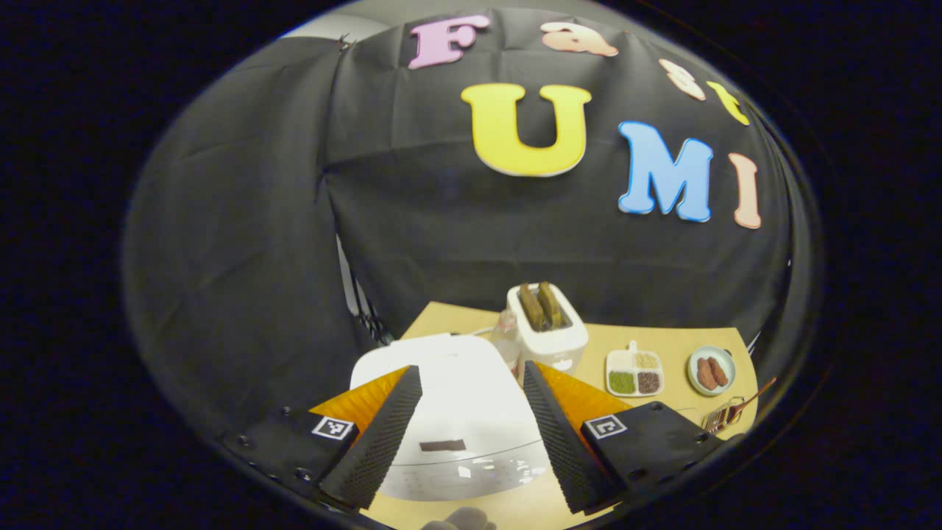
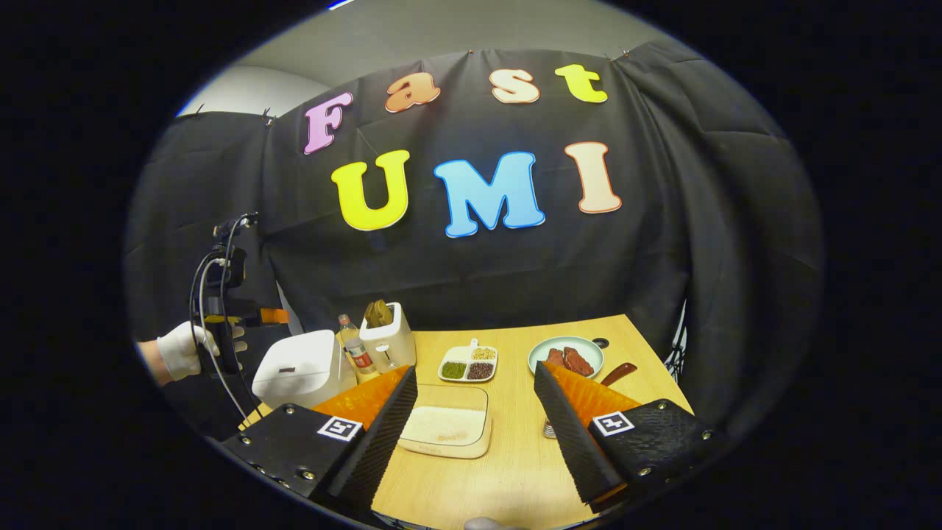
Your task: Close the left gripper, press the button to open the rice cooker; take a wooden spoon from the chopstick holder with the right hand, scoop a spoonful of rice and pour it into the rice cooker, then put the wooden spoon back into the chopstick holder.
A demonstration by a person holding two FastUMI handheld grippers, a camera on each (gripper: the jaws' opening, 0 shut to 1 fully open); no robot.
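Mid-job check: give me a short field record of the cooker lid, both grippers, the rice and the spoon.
cooker: white rice cooker, lid down
left gripper: fingers apart, hovering over the cooker, not touching it
right gripper: fingers apart, nothing between them
rice: white rice in a shallow beige square tray on the wooden table
spoon: brown wooden spoon handle sticking out of a wire chopstick holder
stage: button not yet pressed

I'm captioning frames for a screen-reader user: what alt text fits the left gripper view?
The open left gripper hangs over a closed white rice cooker on a wooden table. Behind stand a white toaster holding bread, a divided dish of grains and a plate of sausages.
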